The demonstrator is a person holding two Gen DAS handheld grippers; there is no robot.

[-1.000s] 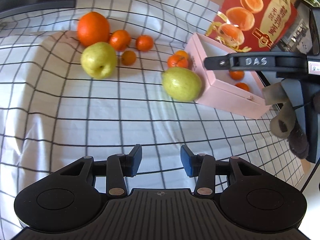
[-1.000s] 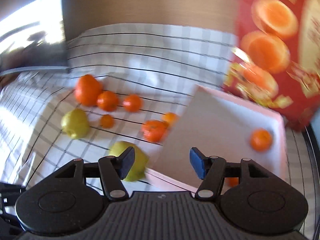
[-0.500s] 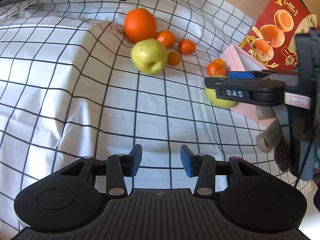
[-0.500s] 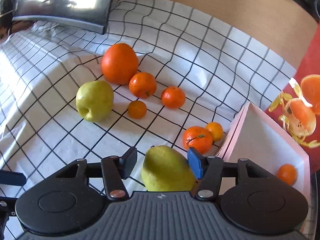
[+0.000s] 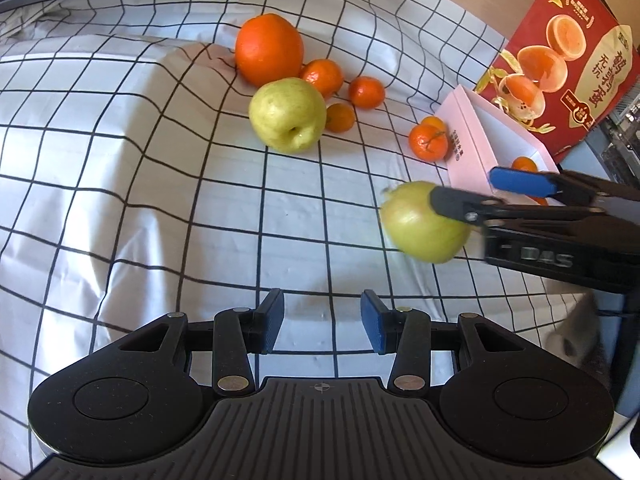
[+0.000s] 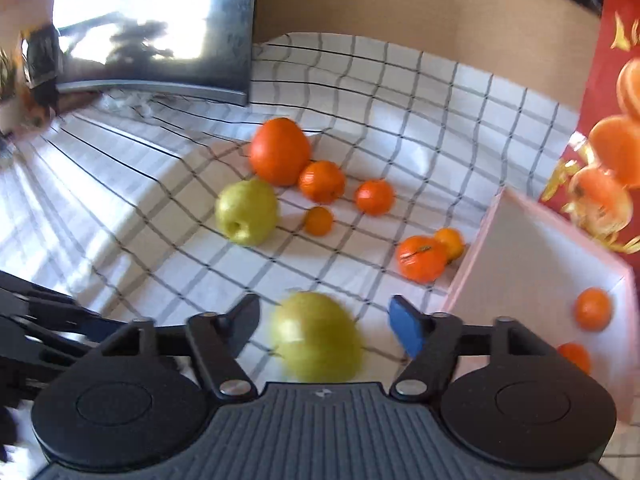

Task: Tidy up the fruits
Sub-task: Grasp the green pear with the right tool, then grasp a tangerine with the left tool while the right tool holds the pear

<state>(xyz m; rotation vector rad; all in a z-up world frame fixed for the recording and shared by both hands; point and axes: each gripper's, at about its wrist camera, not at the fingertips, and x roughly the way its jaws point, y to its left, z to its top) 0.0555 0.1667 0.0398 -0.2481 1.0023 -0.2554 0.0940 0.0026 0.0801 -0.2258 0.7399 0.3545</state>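
A yellow-green pear (image 6: 316, 336) lies on the checked cloth between the open fingers of my right gripper (image 6: 326, 322); the fingers are apart from it. The pear also shows in the left wrist view (image 5: 424, 222) with the right gripper (image 5: 472, 194) around it. A second pear (image 5: 287, 115) lies beside a large orange (image 5: 269, 49) and several small tangerines (image 5: 366, 92). Two tangerines (image 5: 428, 141) sit against the pink box (image 5: 460, 140), which holds two more (image 6: 593, 308). My left gripper (image 5: 322, 322) is open and empty over the cloth.
A red printed fruit carton (image 5: 560, 64) stands behind the pink box. A dark monitor (image 6: 152, 28) stands at the back left. The checked cloth (image 5: 120, 200) covers the table. A brown wall panel (image 6: 420, 12) runs behind.
My right gripper swung from over the pink box to the near pear and now straddles it. The left gripper drew back and turned, with the fruit now farther ahead.
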